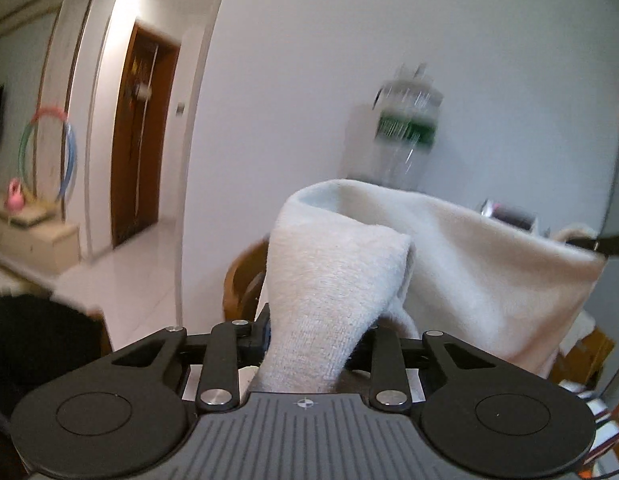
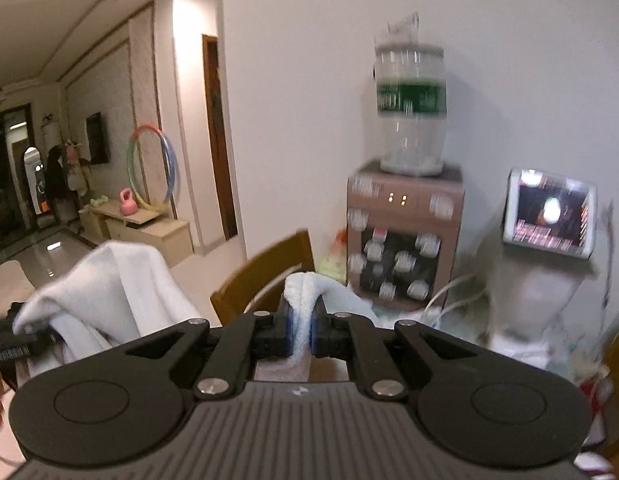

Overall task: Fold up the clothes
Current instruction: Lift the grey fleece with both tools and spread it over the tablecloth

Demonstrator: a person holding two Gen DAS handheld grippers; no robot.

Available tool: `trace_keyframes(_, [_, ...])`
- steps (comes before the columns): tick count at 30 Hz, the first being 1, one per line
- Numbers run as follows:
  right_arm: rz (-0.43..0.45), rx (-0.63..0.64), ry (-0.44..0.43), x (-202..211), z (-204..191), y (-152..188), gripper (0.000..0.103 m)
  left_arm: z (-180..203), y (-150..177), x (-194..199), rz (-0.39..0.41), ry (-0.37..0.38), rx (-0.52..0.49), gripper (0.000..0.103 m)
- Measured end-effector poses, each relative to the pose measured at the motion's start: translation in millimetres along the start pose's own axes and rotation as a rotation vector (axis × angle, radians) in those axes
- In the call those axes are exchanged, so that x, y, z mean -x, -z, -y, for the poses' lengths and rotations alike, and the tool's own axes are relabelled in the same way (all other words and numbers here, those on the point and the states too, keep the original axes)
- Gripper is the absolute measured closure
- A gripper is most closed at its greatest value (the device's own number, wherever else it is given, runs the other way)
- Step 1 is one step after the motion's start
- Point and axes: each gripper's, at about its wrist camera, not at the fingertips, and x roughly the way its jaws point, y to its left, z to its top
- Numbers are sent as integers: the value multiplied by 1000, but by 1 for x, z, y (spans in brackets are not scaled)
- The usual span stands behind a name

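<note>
A white fleecy cloth (image 1: 469,264) hangs in the air, stretched between both grippers. In the left wrist view a thick bunch of it fills the jaws of my left gripper (image 1: 313,332) and hides the fingertips; the jaws are shut on it. At the right edge of that view my right gripper (image 1: 607,245) holds the cloth's far corner. In the right wrist view the blue pads of my right gripper (image 2: 302,332) pinch a narrow fold of the cloth (image 2: 121,288). My left gripper (image 2: 29,338) grips the other end at the left edge.
A wooden chair back (image 2: 265,280) stands just ahead and below. A brown water dispenser (image 2: 405,236) with a clear bottle (image 2: 409,112) stands against the white wall. A lit screen (image 2: 549,212) is to its right. A hula hoop (image 2: 149,168) leans far left.
</note>
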Motion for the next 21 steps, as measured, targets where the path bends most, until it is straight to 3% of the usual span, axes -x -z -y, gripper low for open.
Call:
trace_keyframes(4, [44,10,-28,69,7,-16,94,29,-43,62,139,-8,-54,72])
trace_keyframes(9, [84,-18,-123,147,18,-16,94,60,-71,136,214,-29,-95,72])
trace_keyframes(14, [72,-20,-217,191,25,-1,94,92,-55,190,167,-59,-103,72])
trace_keyframes(21, [-43,-21,-229,217,53,54,94,125,26,233,-22,-36,-83,72])
